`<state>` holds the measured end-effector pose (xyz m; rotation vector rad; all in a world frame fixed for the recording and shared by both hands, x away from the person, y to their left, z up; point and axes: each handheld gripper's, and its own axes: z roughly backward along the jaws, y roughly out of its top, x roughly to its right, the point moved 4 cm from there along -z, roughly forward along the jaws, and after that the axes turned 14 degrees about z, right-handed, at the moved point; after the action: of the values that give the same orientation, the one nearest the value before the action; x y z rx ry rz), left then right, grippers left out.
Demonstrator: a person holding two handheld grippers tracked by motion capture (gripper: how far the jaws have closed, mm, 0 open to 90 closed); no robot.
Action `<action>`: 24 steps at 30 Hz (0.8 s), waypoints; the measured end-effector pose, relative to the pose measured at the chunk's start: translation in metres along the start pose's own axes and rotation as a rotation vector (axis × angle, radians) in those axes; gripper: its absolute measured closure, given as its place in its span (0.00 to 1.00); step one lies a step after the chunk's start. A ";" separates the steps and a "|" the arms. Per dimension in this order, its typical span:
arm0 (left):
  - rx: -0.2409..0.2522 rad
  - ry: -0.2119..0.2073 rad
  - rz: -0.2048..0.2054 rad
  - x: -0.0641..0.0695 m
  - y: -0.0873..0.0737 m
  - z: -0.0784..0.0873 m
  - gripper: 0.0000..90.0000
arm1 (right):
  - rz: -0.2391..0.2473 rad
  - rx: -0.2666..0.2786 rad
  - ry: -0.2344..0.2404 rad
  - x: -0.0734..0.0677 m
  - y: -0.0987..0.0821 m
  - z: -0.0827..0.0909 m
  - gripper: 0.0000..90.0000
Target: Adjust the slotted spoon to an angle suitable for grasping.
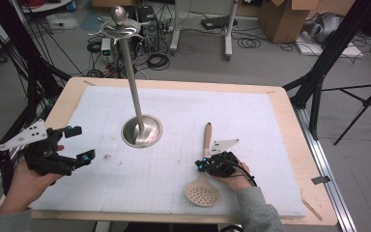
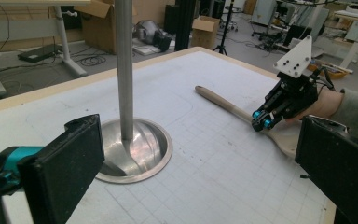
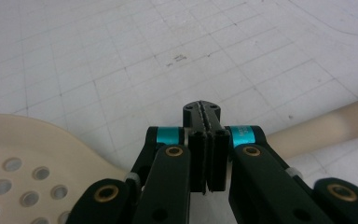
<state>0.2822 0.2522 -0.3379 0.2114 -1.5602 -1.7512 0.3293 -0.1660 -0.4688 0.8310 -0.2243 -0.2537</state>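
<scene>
Nearest the bottom edge of the high view lies the slotted spoon [image 1: 203, 186], its pale perforated bowl low and right of centre, its handle running up the frame toward the middle of the white mat [image 1: 183, 106]. The right gripper [image 1: 202, 166] sits over the neck of the spoon, held by a hand [image 1: 232, 176] that enters from the bottom edge. In the right gripper view its jaws are pressed together, pad against pad, with nothing visible between them — the spoon's bowl [image 3: 23, 163] shows at lower left and the handle at right, passing beneath the jaws. Whether the tips touch the spoon I cannot tell. A small dark print on the mat [image 3: 177, 58] sits at upper centre of that view, too small to read.

At the lower left of the high view the left gripper [image 1: 79, 143] hovers over the mat's edge, jaws wide apart and holding nothing; the left gripper view shows its two black pads at the frame's lower corners with open space between.

Farther up, just left of centre, stands a metal stand [image 1: 142, 129] — a round dish-shaped base with a tall pole rising to hooked arms at the upper left of the frame. Beyond the table lie cables and cardboard boxes [image 1: 290, 17] on the floor.
</scene>
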 end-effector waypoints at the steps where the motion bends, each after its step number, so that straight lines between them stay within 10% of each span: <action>1: 0.000 -0.001 0.001 0.000 0.000 -0.001 0.02 | 0.001 0.003 0.003 0.000 -0.001 0.001 1.00; 24: -0.008 -0.009 0.005 0.000 0.001 -0.007 0.02 | -0.039 0.053 0.000 0.008 -0.024 0.036 1.00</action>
<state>0.2867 0.2467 -0.3392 0.1960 -1.5585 -1.7564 0.3228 -0.2089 -0.4627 0.8885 -0.2158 -0.2858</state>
